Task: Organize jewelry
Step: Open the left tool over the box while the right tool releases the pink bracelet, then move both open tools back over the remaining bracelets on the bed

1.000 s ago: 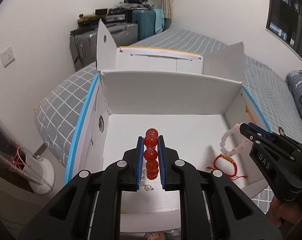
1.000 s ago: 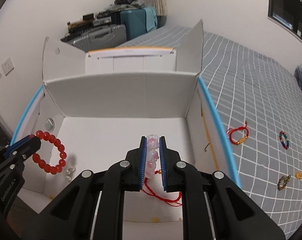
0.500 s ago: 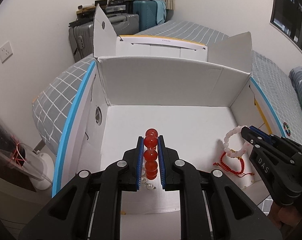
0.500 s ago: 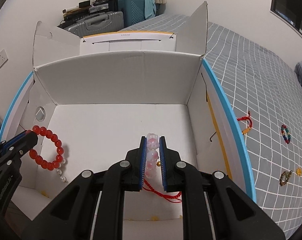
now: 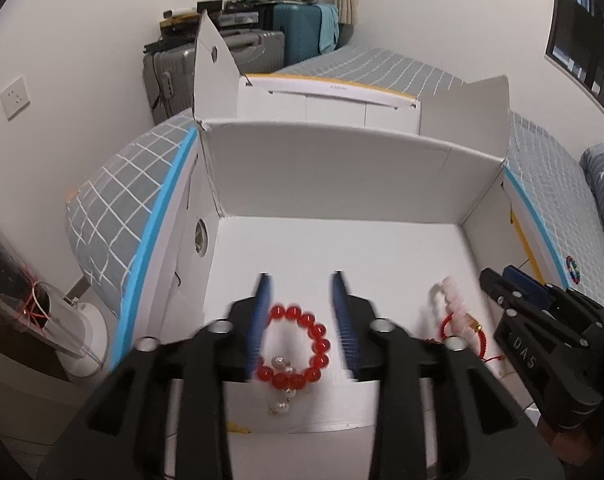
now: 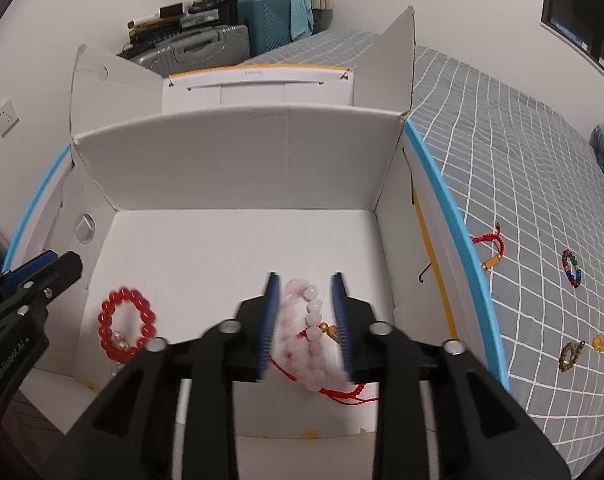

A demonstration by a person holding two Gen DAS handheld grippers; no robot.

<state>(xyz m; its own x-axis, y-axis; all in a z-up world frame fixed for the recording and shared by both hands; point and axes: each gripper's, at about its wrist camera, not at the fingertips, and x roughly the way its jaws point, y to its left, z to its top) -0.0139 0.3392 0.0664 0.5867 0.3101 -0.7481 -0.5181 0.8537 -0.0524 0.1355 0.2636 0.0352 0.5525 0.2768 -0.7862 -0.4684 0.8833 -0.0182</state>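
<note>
Red bracelet [image 5: 294, 348] lies flat on the box [image 5: 341, 168] floor, left side, between the left gripper [image 5: 302, 320] jaws, which have just been opening and stand clear of it. Pink bracelet [image 6: 305, 332] with red cord lies on the floor to its right, between the right gripper [image 6: 305, 320] jaws, also just opened, pads off it. More bracelets [image 6: 571, 268] sit on the bedspread [image 6: 521, 140] outside.

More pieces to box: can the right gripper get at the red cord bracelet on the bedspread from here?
Probably yes. The right gripper is open, the red cord bracelet lies uncovered just outside the box wall, but it must lift over that wall first.
</note>
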